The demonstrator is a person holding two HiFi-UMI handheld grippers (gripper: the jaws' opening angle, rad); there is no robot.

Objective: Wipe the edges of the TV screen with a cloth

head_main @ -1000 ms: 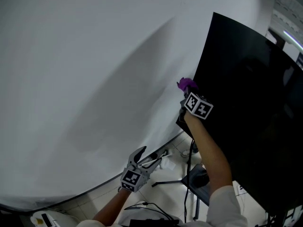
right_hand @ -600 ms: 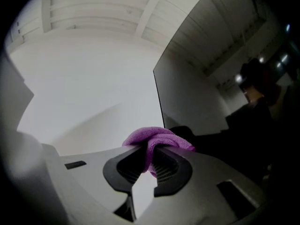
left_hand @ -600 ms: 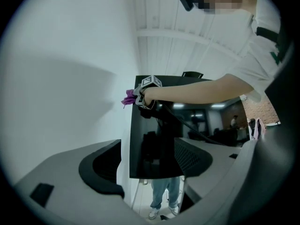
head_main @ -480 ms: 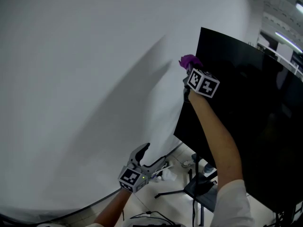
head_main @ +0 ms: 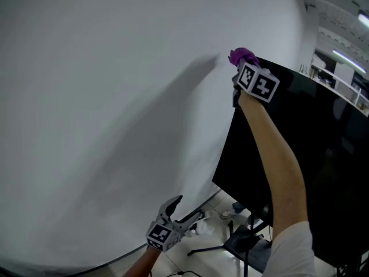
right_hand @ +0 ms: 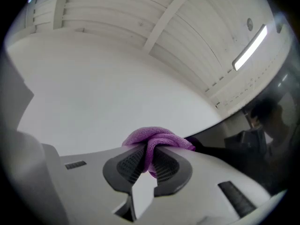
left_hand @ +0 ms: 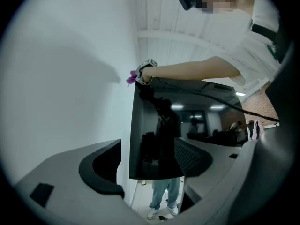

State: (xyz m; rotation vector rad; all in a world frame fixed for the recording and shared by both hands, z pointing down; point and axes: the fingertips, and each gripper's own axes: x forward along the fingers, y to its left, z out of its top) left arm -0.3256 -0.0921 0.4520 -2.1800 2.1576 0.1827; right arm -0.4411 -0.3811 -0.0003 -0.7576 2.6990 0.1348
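at the upper left corner of the tv [head_main: 300, 137], the right gripper [head_main: 237, 69] is raised on an outstretched forearm [head_main: 275, 166]. its jaws are closed on a purple cloth [head_main: 242, 56]. the right gripper view shows the two ribbed pads [right_hand: 129, 165] pinching a fold of the cloth [right_hand: 157, 138], which bulges out above the right gripper [right_hand: 149, 162]. the cloth sits at the dark top edge of the tv, right at the corner; firm contact with the edge cannot be confirmed. the marker cube [head_main: 258, 82] lies just below the cloth, in front of the black screen.

the tv stands upright beside a white wall [head_main: 109, 97], its left edge near the wall. the screen is dark and glossy. the left gripper view shows the whole left part of the tv [left_hand: 154, 139], with a standing person reflected in it, and the cloth [left_hand: 131, 79] at the upper left corner.

the left gripper [head_main: 185, 208] is held low, well apart from the tv and below its bottom edge. its jaws are wide apart with nothing between them; in its own view the left gripper [left_hand: 152, 172] frames only the tv and the floor beyond.

a dark stand [head_main: 242, 235] is visible on the light floor [head_main: 207, 253] under the tv.
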